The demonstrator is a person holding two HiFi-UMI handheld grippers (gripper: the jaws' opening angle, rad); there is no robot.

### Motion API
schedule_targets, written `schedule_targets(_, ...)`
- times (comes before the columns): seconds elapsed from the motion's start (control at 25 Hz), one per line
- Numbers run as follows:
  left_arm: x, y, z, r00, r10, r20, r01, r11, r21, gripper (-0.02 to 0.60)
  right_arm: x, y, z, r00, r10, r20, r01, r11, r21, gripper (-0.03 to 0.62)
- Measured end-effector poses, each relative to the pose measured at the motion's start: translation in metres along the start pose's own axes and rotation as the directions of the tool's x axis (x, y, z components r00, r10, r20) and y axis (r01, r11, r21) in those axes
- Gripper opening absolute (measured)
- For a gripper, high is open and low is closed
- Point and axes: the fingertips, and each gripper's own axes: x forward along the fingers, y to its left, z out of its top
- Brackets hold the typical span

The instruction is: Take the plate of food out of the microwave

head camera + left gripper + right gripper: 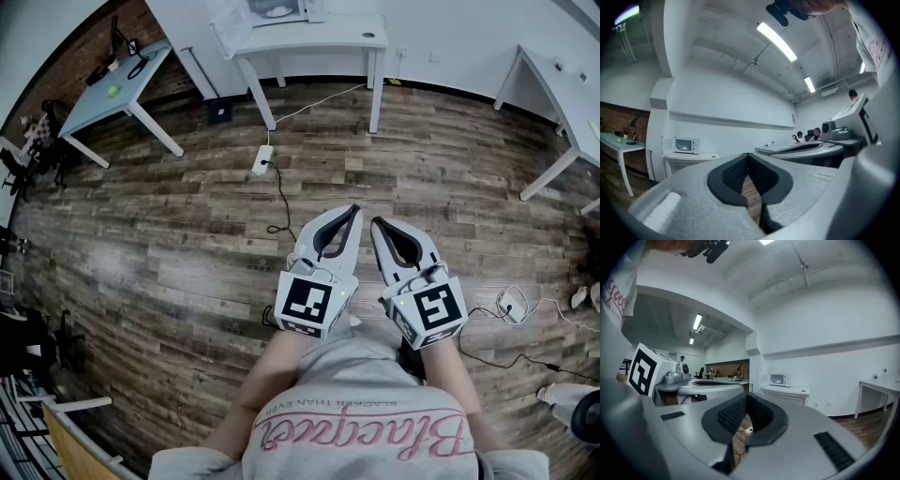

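Observation:
The white microwave [272, 11] stands on a white table [366, 37] far across the room, its door [228, 33] swung open to the left. The left gripper view shows the microwave [684, 145] small and distant, with a pale plate [683, 148] inside. In the right gripper view the microwave [779, 379] is just as distant. My left gripper [353, 211] and right gripper [377, 223] are held side by side in front of the person's chest, pointing at the table. Both are shut and empty, the tips meeting in each gripper view, left gripper [749, 154] and right gripper [746, 394].
A power strip [263, 159] with its cable lies on the wooden floor between me and the table. A grey-blue table [112, 94] stands at the left and another white table [562, 94] at the right. More cables [511, 305] trail at the right. People [816, 133] sit far off.

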Motion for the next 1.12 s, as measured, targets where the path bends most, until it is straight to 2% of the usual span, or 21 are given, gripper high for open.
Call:
schedule_targets(0.4,0.019,0.006,-0.002,1.0,0.014,0.004,-0.014,1.0,-0.005,0.006,0.01,-0.016,-0.004,1.0,0.015,-0.004,-0.014,1.0,0.008,0.011)
schedule_targets(0.6,0.039,0.022,0.0,1.0,0.021,0.006,-0.021,1.0,-0.012,0.006,0.025,-0.023,0.007,0.994,0.096,0.058,-0.099,0.993,0.06,0.011)
schedule_targets(1.12,0.106,0.091,-0.007,1.0,0.026,0.003,-0.026,0.999,-0.038,0.006,0.101,-0.069,0.008,0.998,0.059,0.028,-0.06,0.998,0.031,0.011)
